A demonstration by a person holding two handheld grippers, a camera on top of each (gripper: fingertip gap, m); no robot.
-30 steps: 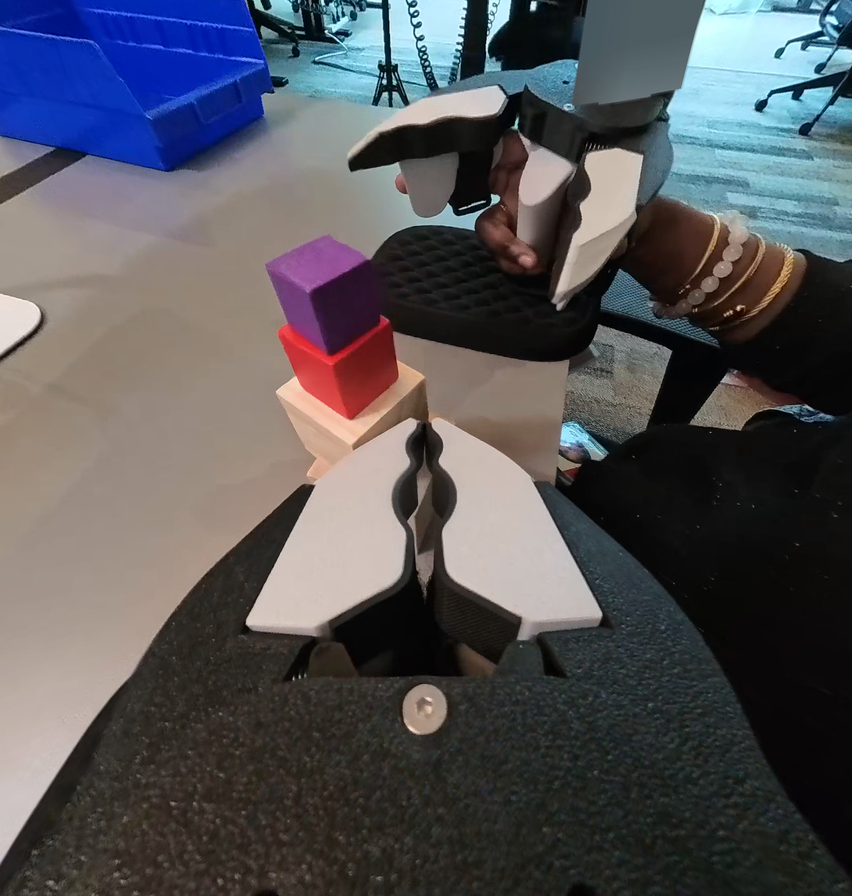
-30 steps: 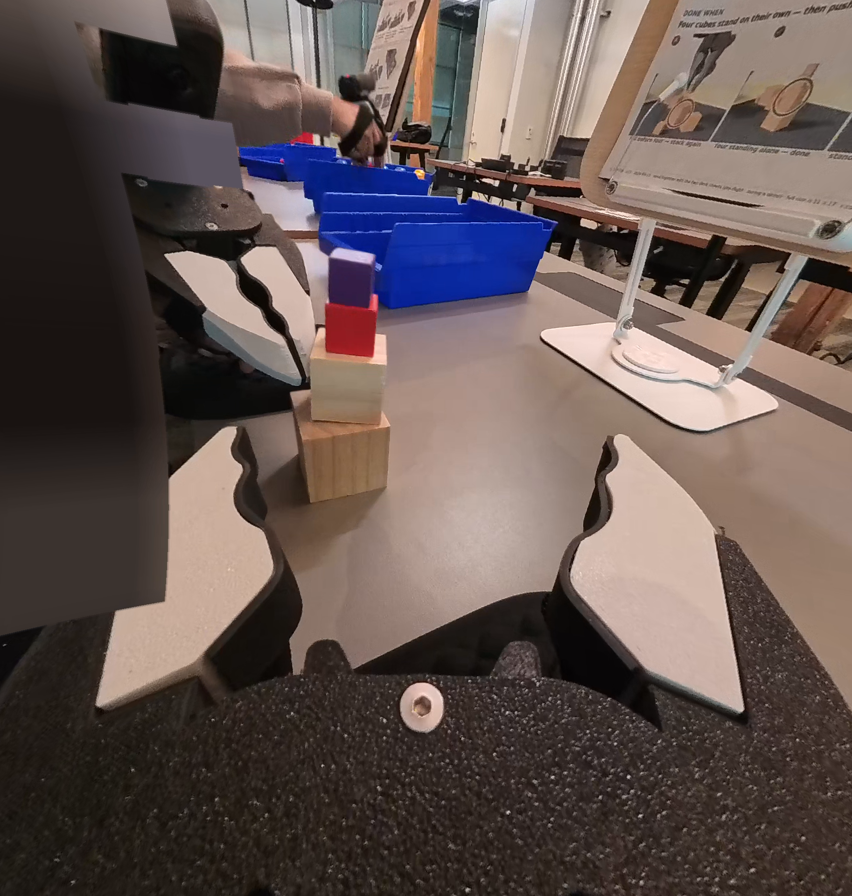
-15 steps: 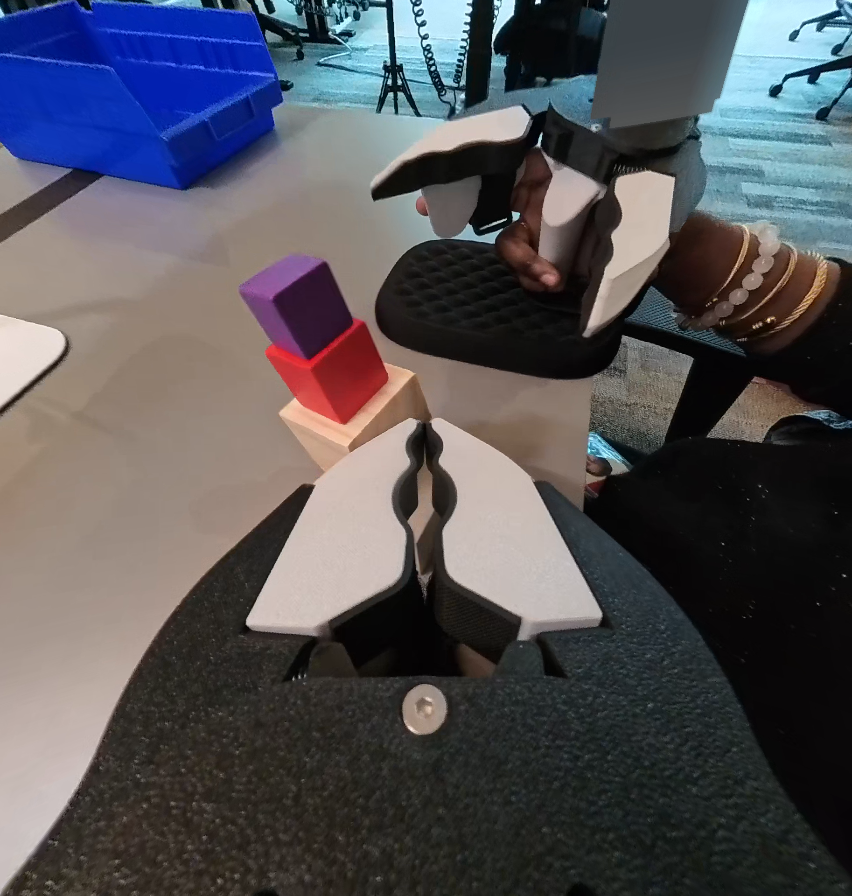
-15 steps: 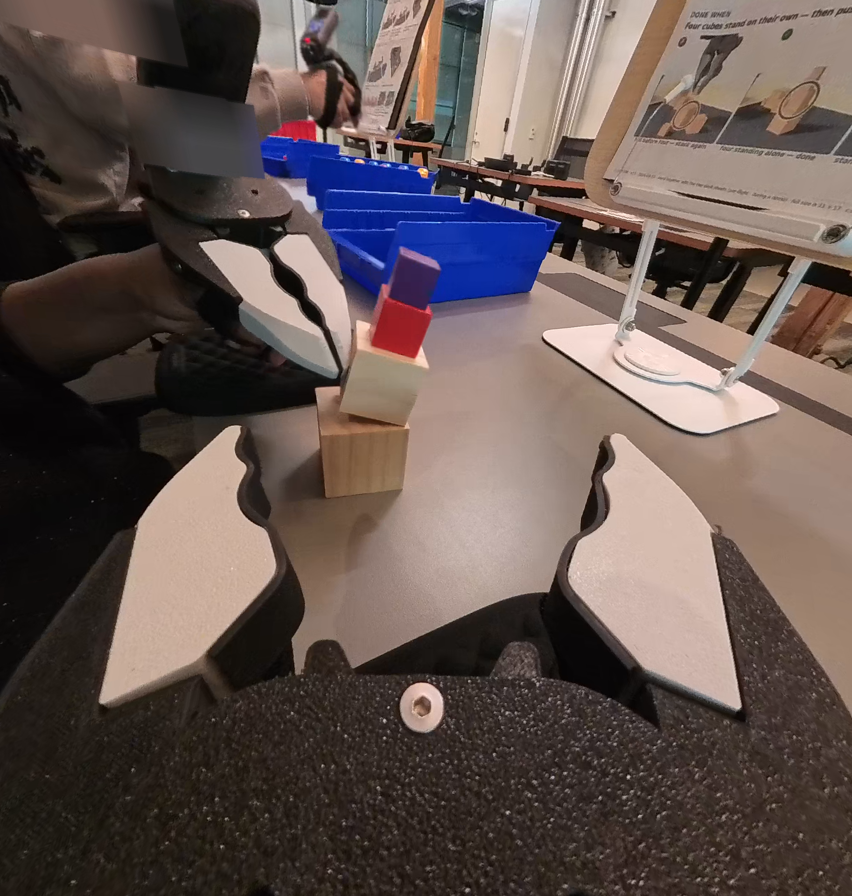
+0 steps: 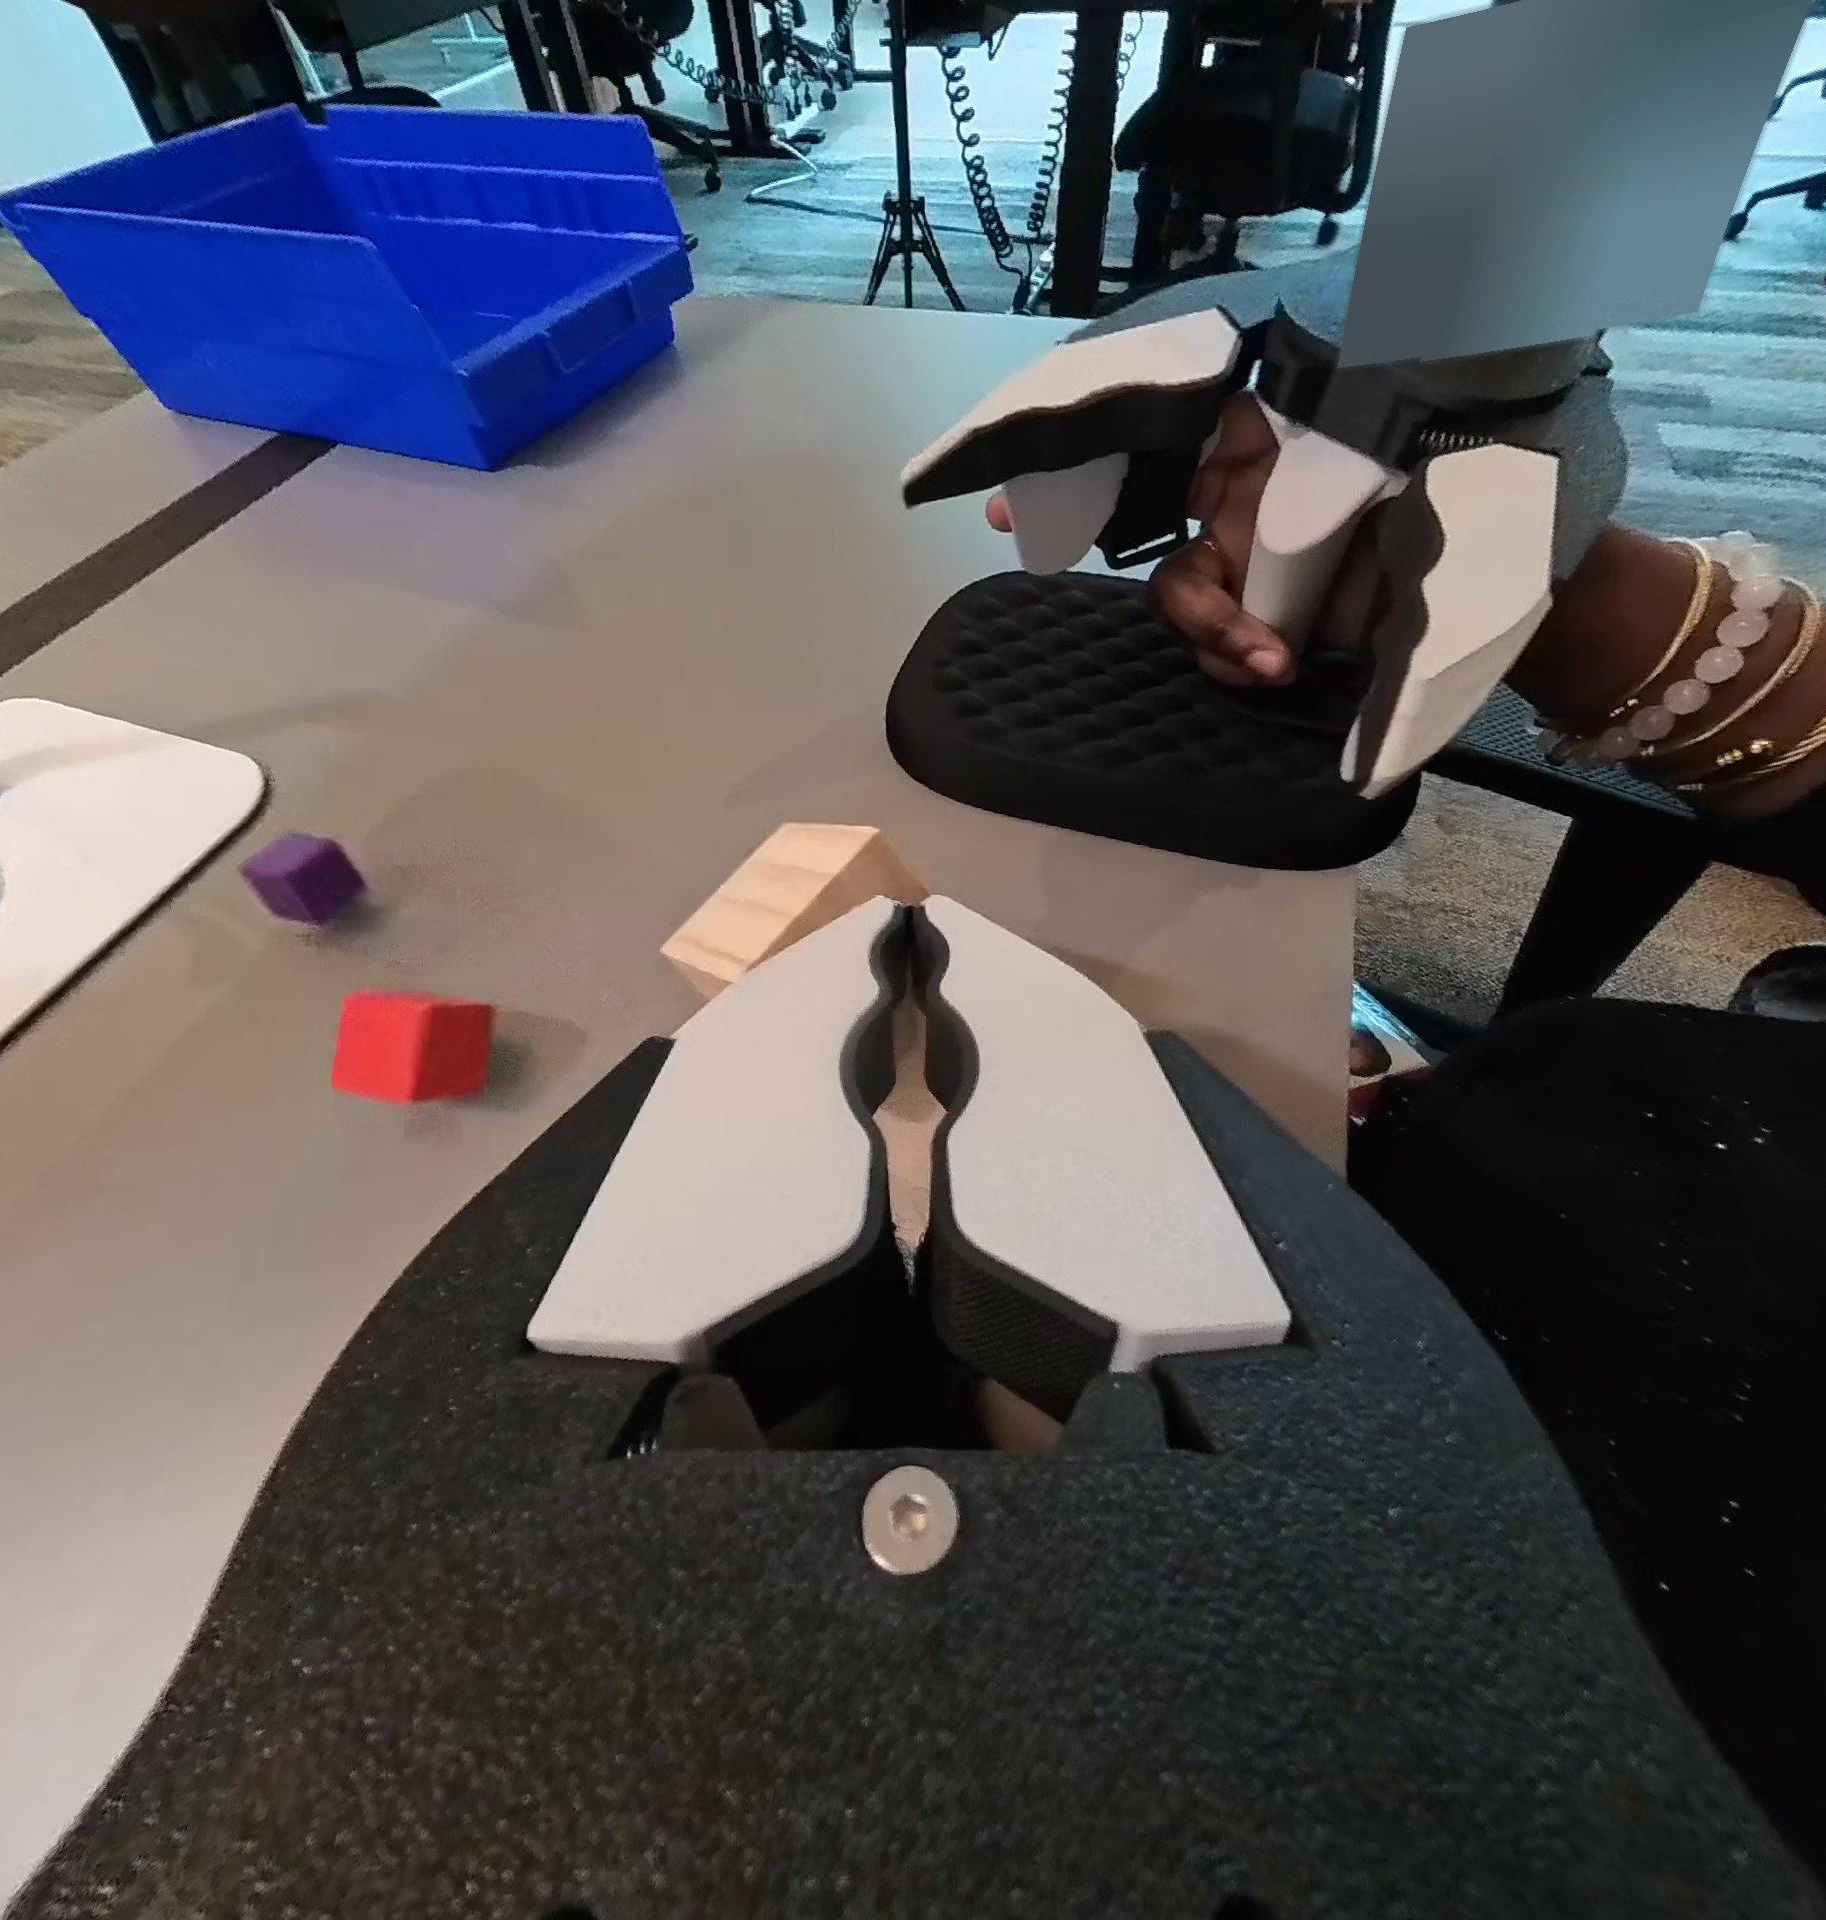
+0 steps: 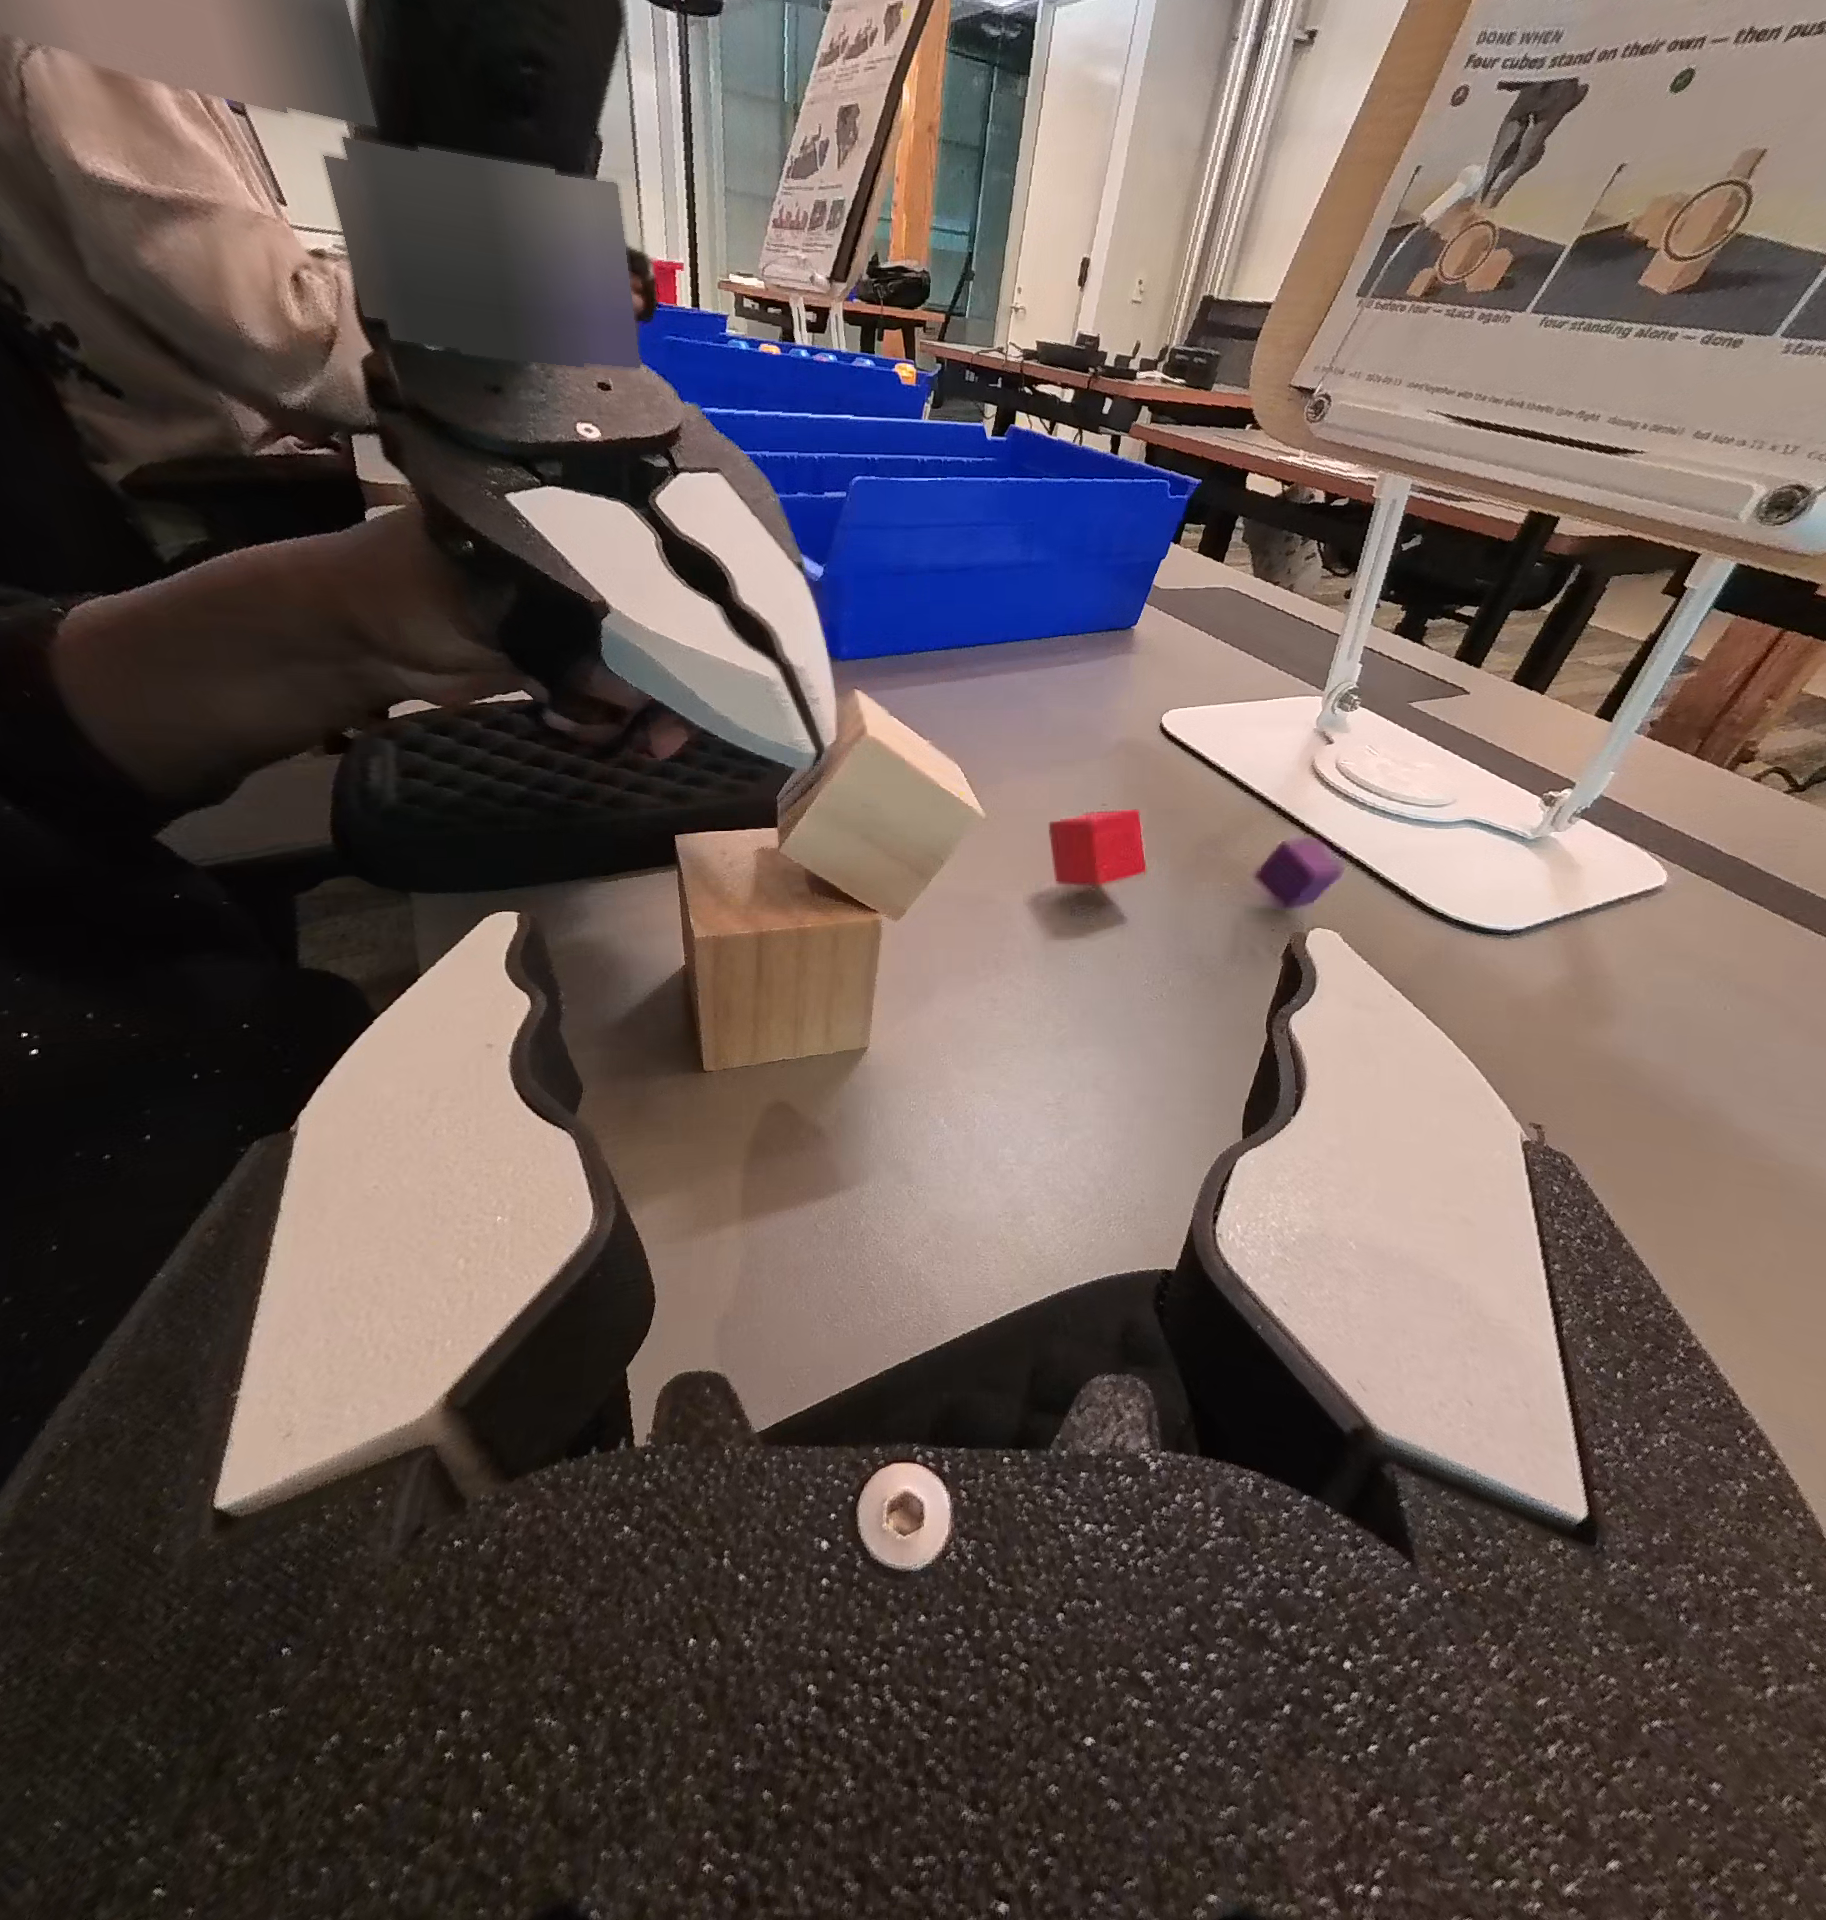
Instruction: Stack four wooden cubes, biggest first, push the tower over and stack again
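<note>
A pale wooden cube (image 6: 881, 826) tilts on one edge atop a darker wooden cube (image 6: 779, 982), the closed fingertips of the left gripper (image 6: 813, 750) pressed against its upper left corner and clamping nothing. The right gripper (image 6: 914, 1049) hangs low before the pair, jaws wide apart and empty, farther off than the left. A red cube (image 6: 1096, 847) and purple cube (image 6: 1296, 871) lie beyond on the table (image 6: 1044, 1122).

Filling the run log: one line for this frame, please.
left gripper: shut, tip on tilted pale cube | right gripper: open, empty | red cube, purple cube: off stack
</note>
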